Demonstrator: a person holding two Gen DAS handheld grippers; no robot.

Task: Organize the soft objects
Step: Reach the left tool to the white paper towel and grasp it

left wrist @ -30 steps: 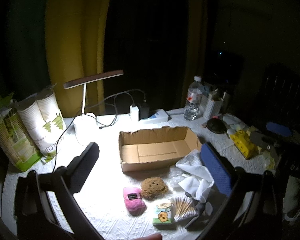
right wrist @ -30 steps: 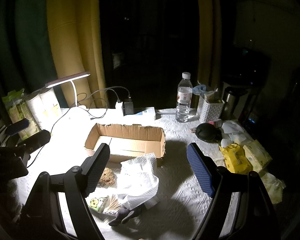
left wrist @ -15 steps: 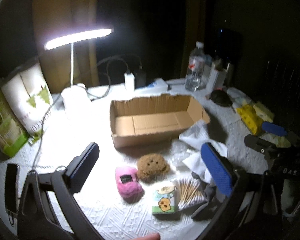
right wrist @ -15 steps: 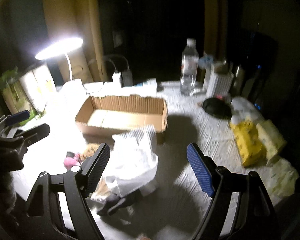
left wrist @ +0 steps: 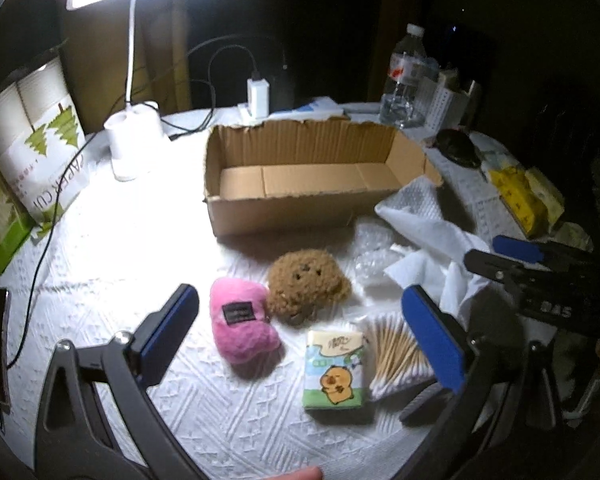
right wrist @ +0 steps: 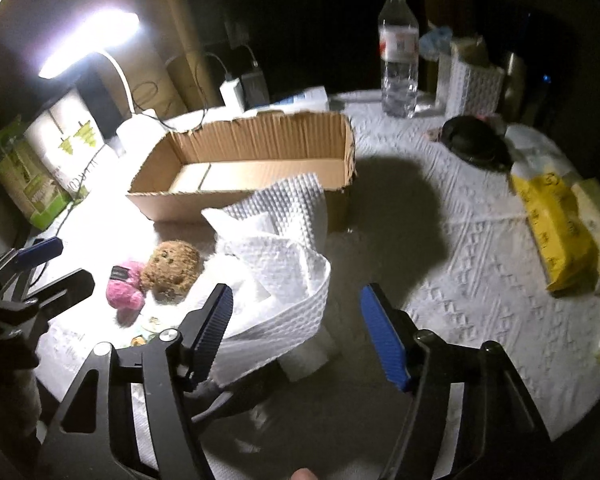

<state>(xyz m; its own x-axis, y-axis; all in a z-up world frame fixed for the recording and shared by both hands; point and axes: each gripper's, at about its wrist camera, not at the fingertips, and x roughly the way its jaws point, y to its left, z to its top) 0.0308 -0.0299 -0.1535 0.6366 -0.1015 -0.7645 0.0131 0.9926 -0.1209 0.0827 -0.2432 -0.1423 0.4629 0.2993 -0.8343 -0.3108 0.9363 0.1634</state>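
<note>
- The table [left wrist: 100,240] wears a white embossed cloth; its far and right-hand parts sink into darkness, and the lamp glare washes out the cloth on the left.
- The cardboard box [left wrist: 312,176] stands open and bare inside, behind the soft things — its rear edge is ragged.
- White paper towels [right wrist: 276,264] lie crumpled just in front of the box's right end; in the right wrist view they hide the things behind them.
- The left gripper [left wrist: 300,340] hangs over the toys with its jaws wide apart, nothing between the pads.
- The right gripper [right wrist: 296,332] has just been narrowing, yet its jaws stand apart and hold nothing; the towel edge lies by its left finger.
- The brown plush [left wrist: 306,280] touches the pink plush [left wrist: 242,326] on its left, both on the cloth before the box.
- The tissue pack [left wrist: 334,370] lies beside a bag of cotton swabs [left wrist: 396,356], partly covered by the left gripper's right finger.
- A dark object below the swabs is too dim to make out.
</note>
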